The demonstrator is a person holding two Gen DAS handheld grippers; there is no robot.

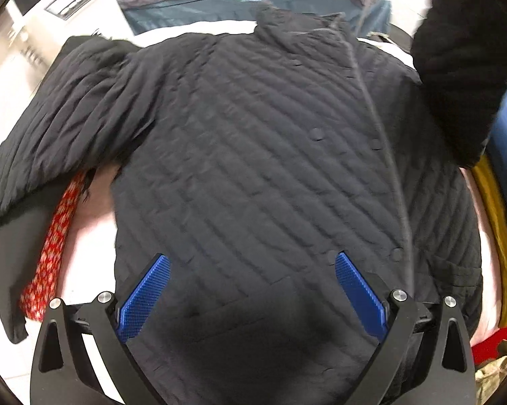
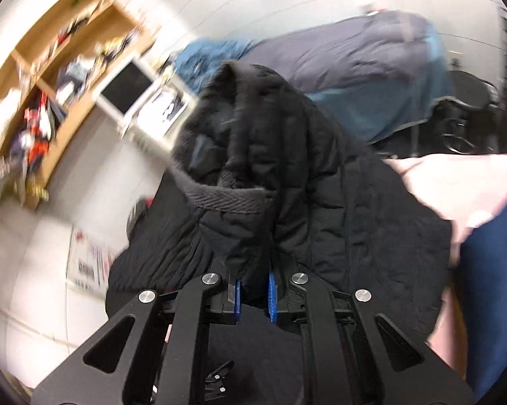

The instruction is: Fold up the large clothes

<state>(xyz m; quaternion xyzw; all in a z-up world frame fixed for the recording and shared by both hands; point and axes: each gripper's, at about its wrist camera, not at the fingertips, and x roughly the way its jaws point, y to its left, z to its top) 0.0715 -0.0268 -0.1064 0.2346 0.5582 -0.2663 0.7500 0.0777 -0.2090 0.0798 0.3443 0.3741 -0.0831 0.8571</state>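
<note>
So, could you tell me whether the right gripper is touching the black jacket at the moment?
Touching. In the right wrist view the right gripper has its blue pads closed on a bunched fold of the black jacket, which lifts up from between them.

Left gripper (image 1: 251, 260): black perforated arms, round silver screws at the pivots, blue ribbed pads (image 1: 360, 295). Right gripper (image 2: 255, 290): identical black linkage, silver screws, blue pads (image 2: 272, 295).
</note>
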